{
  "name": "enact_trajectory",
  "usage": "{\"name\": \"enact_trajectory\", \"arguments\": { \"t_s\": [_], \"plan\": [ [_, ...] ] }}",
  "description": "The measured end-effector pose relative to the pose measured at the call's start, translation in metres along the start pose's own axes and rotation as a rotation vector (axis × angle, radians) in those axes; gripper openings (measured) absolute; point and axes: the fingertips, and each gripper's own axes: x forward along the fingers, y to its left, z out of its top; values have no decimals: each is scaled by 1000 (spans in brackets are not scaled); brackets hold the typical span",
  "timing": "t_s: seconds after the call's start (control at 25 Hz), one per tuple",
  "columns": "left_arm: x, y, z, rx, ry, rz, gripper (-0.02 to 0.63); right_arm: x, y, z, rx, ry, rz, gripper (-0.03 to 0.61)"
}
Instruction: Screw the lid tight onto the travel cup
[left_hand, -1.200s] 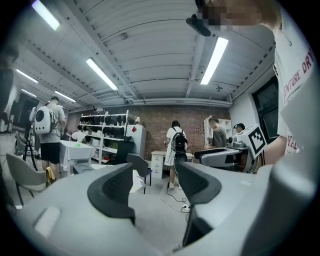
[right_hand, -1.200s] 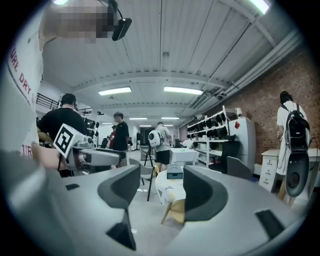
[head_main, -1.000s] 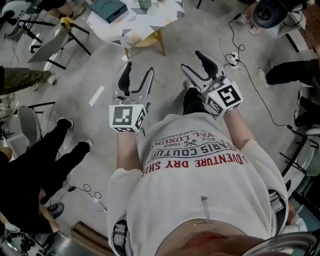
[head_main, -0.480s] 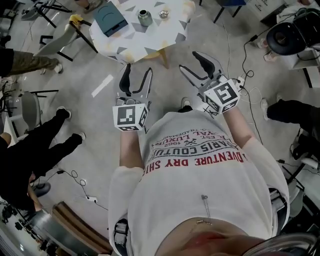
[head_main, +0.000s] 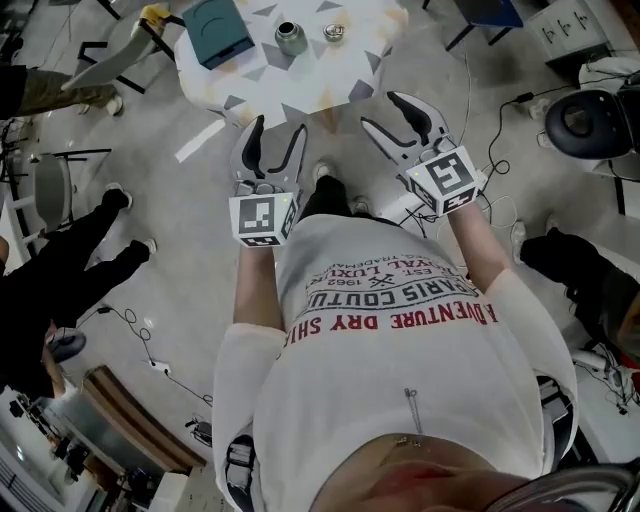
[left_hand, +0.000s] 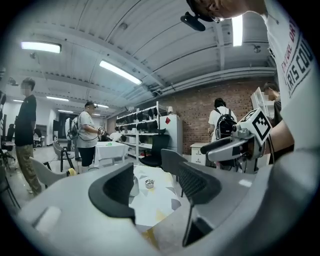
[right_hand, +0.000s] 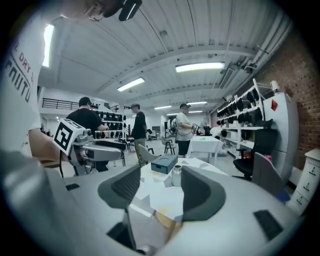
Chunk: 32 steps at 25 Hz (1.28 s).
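Left gripper (head_main: 279, 130): jaws apart, nothing between. Right gripper (head_main: 384, 112): same, empty. Over the last 1 s we stepped forward, so table (head_main: 300, 85) now sits just ahead of both grippers. Travel cup (head_main: 291, 37) stands upright beyond left gripper. Lid (head_main: 334, 32) lies off cup, near it, ahead between the 2 grippers. Nothing grasped yet; we judge reach comes next.

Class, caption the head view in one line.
Left gripper and right gripper, open and empty, face table with cup and lid.
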Motion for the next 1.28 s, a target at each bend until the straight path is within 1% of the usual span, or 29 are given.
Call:
{"name": "enact_trajectory", "arguments": {
  "t_s": [0.2,0.4,0.68,0.92,1.04,1.2,1.28],
  "plan": [
    [49,35,-16,-36,8,15,268,49,-31,-3,-24,43,27,238],
    [110,67,-37,-75,49,-6,270,100,-70,-5,-36,107,39,238],
    [177,115,-75,-100,101,-48,275,183,-113,-35,-34,226,66,238],
    [210,127,-114,-93,169,-118,285,229,-136,-73,-33,343,87,238],
    [224,127,-132,-84,193,-148,309,245,-147,-92,-53,403,97,238],
    [242,129,-152,-75,210,-166,359,262,-158,-117,-76,478,114,238],
    [250,130,-160,-70,221,-172,371,270,-163,-129,-86,513,129,238]
  ]
}}
